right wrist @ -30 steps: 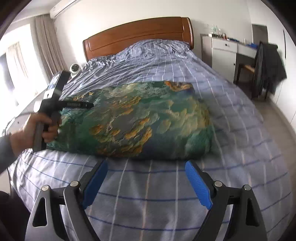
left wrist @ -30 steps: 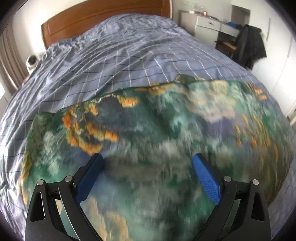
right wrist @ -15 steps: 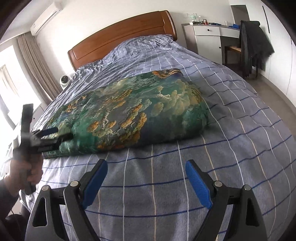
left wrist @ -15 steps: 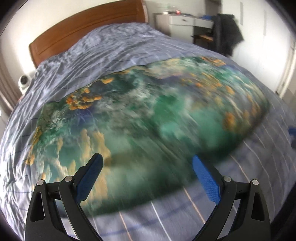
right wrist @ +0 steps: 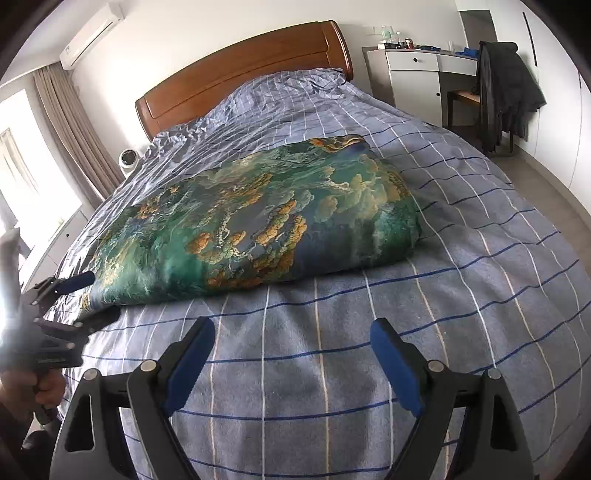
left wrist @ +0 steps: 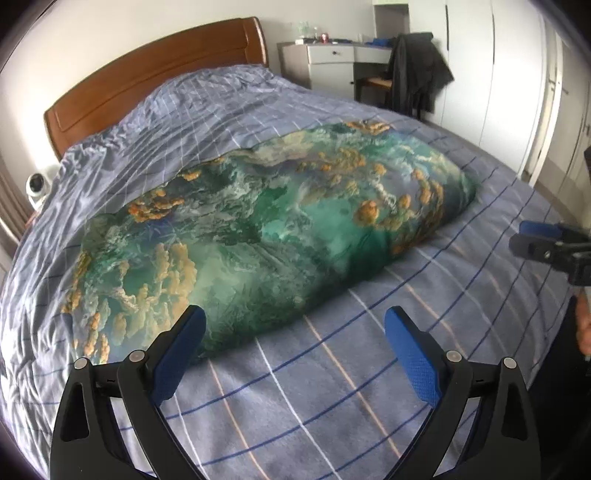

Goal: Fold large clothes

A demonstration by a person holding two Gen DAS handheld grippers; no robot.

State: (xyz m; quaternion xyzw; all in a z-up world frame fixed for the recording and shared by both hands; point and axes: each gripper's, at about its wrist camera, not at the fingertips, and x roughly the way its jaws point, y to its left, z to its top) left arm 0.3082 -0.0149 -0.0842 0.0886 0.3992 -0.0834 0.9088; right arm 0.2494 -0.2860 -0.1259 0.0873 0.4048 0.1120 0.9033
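Both the left gripper (left wrist: 293,350) and right gripper (right wrist: 291,363) are hovering spread apart and empty, the soft, bulky, probably slippery folded garment (right wrist: 255,225) lying just beyond the fingertips, best pinched at a near corner.

A green-and-orange printed garment (right wrist: 255,225) lies folded into a puffy bundle, flat across the bed's middle.

We see a bed (right wrist: 461,295) under a blue checked cover with a wooden headboard (right wrist: 243,70), a white desk (right wrist: 417,74), a dark jacket (right wrist: 506,88) over a chair, beige curtains (right wrist: 70,129) and a wall air conditioner (right wrist: 92,35).
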